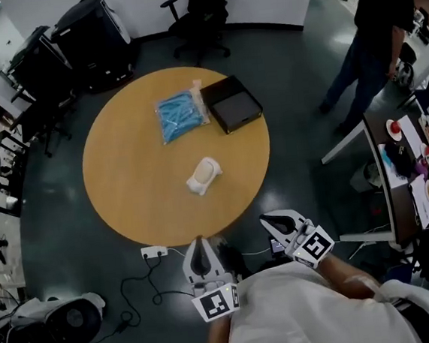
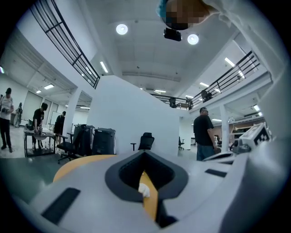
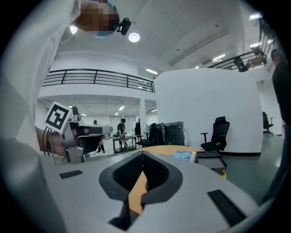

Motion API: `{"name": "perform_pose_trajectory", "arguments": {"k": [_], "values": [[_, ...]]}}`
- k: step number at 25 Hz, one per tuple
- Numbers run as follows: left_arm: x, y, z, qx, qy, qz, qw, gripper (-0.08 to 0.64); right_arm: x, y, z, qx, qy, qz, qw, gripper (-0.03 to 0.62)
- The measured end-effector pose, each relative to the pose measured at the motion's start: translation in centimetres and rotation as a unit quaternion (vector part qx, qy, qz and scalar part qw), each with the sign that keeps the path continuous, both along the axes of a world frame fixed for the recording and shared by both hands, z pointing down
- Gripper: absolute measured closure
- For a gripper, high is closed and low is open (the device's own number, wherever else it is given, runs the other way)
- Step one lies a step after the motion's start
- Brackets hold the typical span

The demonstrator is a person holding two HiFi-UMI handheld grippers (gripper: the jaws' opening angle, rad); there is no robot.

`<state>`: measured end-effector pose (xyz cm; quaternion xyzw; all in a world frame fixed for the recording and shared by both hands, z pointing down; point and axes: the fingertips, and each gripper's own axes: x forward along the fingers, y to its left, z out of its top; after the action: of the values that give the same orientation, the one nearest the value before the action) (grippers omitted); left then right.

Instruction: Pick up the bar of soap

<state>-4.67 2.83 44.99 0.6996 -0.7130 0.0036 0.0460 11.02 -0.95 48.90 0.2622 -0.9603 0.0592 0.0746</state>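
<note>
The bar of soap (image 1: 203, 175), white and rounded, lies near the middle of the round wooden table (image 1: 124, 175). Both grippers hang close to the person's body, short of the table's near edge and well apart from the soap. My left gripper (image 1: 199, 241) is shut with nothing in it. In the left gripper view, the soap (image 2: 143, 190) shows as a small white lump through the slit below the left gripper's (image 2: 145, 154) closed jaws. My right gripper (image 1: 269, 220) is also shut and empty. In its own view the right gripper (image 3: 143, 154) points toward the table.
A blue plastic packet (image 1: 179, 116) and a black box (image 1: 231, 103) lie at the table's far side. A white power strip (image 1: 154, 251) with cables lies on the floor by the near edge. A standing person (image 1: 371, 35) and a cluttered desk (image 1: 414, 163) are to the right, office chairs behind.
</note>
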Motion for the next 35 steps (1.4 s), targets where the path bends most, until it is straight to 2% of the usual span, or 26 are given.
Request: {"name": "perform_pose_trajectory", "arguments": {"k": [3, 6, 9, 11, 13, 14, 15, 16, 17, 19, 20, 23, 25, 28, 32, 33, 35], "values": [[-2.9, -3.7, -0.8, 0.008, 0.001, 0.013, 0.9999, 0.555, -3.1, -4.8, 0.9, -0.005, 0.007, 0.001, 1.0, 0.577], [-5.6, -6.9, -0.3, -0.001, 0.016, 0.023, 0.9996, 0.555, -6.4, -8.4, 1.9, 0.01, 0.056, -0.008, 0.998, 0.577], [-7.5, -8.9, 0.1, -0.011, 0.048, 0.017, 0.9986, 0.555, -9.4, -10.6, 3.2, 0.012, 0.089, -0.043, 0.995, 0.577], [-7.9, -9.8, 0.2, -0.009, 0.052, 0.012, 0.9986, 0.555, -10.6, -11.7, 4.8, 0.001, 0.111, -0.083, 0.99, 0.577], [-8.5, -10.8, 0.2, -0.005, 0.05, 0.001, 0.9988, 0.555, -11.6, -12.8, 6.7, -0.006, 0.141, -0.127, 0.982, 0.577], [-8.9, -11.2, 0.3, -0.003, 0.052, -0.007, 0.9986, 0.555, -12.1, -13.1, 7.9, -0.004, 0.174, -0.151, 0.973, 0.577], [-9.2, -11.4, 0.4, -0.002, 0.055, -0.013, 0.9984, 0.555, -12.5, -13.4, 9.3, 0.006, 0.219, -0.176, 0.96, 0.575], [-9.5, -11.6, 0.4, -0.002, 0.058, -0.019, 0.9981, 0.555, -12.7, -13.7, 10.8, 0.026, 0.272, -0.203, 0.94, 0.574], [-9.7, -11.7, 0.5, -0.002, 0.059, -0.023, 0.998, 0.555, -12.9, -14.0, 12.2, 0.05, 0.326, -0.231, 0.916, 0.568], [-10.1, -11.9, 0.4, -0.002, 0.056, -0.028, 0.998, 0.555, -13.4, -15.3, 14.9, 0.101, 0.422, -0.286, 0.854, 0.407], [-10.2, -11.9, 0.5, -0.002, 0.054, -0.028, 0.9982, 0.555, -13.8, -15.9, 16.2, 0.124, 0.46, -0.311, 0.822, 0.389], [-10.6, -11.7, 1.5, -0.01, 0.056, -0.031, 0.9979, 0.555, -15.0, -17.9, 19.7, 0.173, 0.545, -0.368, 0.733, 0.371], [-10.8, -11.4, 2.2, -0.018, 0.067, -0.034, 0.997, 0.555, -15.8, -19.2, 21.7, 0.185, 0.586, -0.397, 0.682, 0.359], [-11.1, -11.1, 2.7, -0.026, 0.071, -0.032, 0.9966, 0.555, -17.1, -19.5, 24.1, 0.183, 0.624, -0.436, 0.622, 0.346], [-12.2, -10.4, 2.7, -0.015, 0.075, -0.044, 0.9961, 0.555, -17.1, -19.6, 27.0, 0.184, 0.679, -0.466, 0.537, 0.341], [-12.5, -10.3, 2.8, -0.014, 0.076, -0.046, 0.9959, 0.555, -17.0, -19.7, 27.6, 0.185, 0.69, -0.468, 0.52, 0.336], [-13.1, -10.0, 3.2, -0.019, 0.084, -0.054, 0.9948, 0.555, -16.9, -20.1, 28.6, 0.177, 0.709, -0.47, 0.495, 0.334]]}}
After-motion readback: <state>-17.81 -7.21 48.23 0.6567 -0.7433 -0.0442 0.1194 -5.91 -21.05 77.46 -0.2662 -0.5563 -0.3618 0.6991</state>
